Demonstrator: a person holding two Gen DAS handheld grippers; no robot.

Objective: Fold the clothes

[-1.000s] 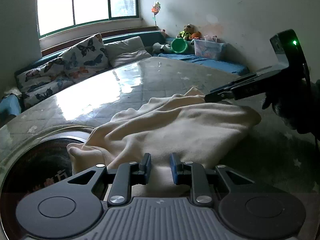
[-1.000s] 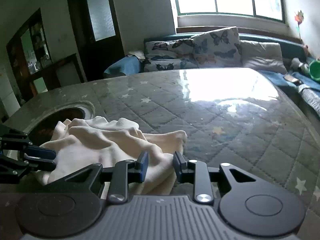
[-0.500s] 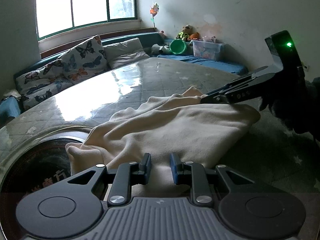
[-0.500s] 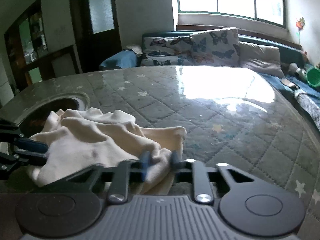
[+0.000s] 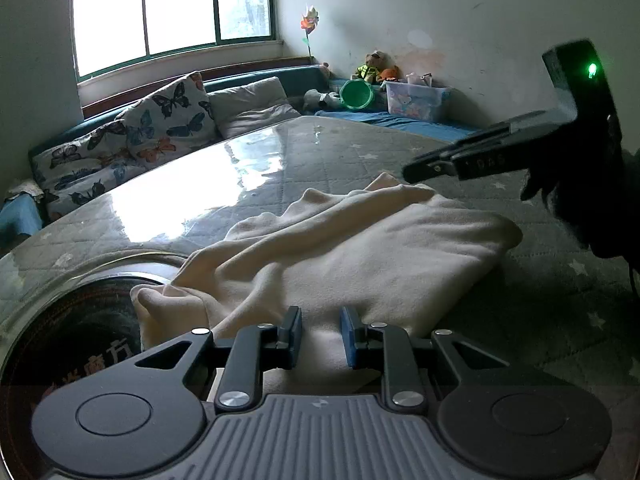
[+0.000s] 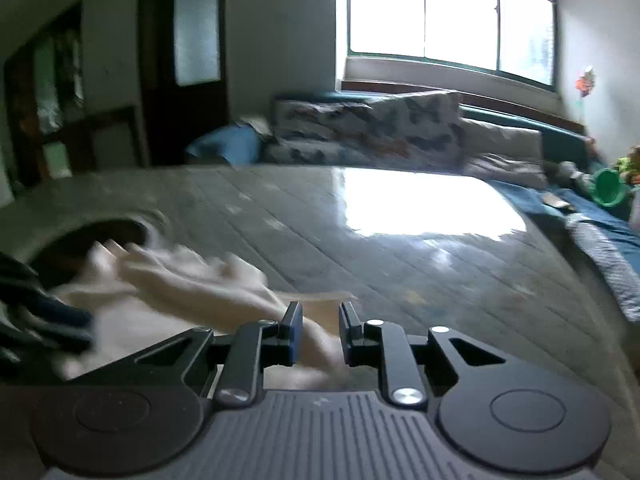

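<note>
Cream garment [image 5: 360, 256] on quilted table [image 5: 540, 280], left tool [image 5: 320, 336] slightly apart, right tool [image 6: 319, 334] blurred, seemingly reopening over cloth, "DAS" lettering.

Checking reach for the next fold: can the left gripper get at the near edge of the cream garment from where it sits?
Probably yes. The left gripper sits right at the cream garment, cloth showing in the narrow gap between its fingers, nothing in the way.
</note>
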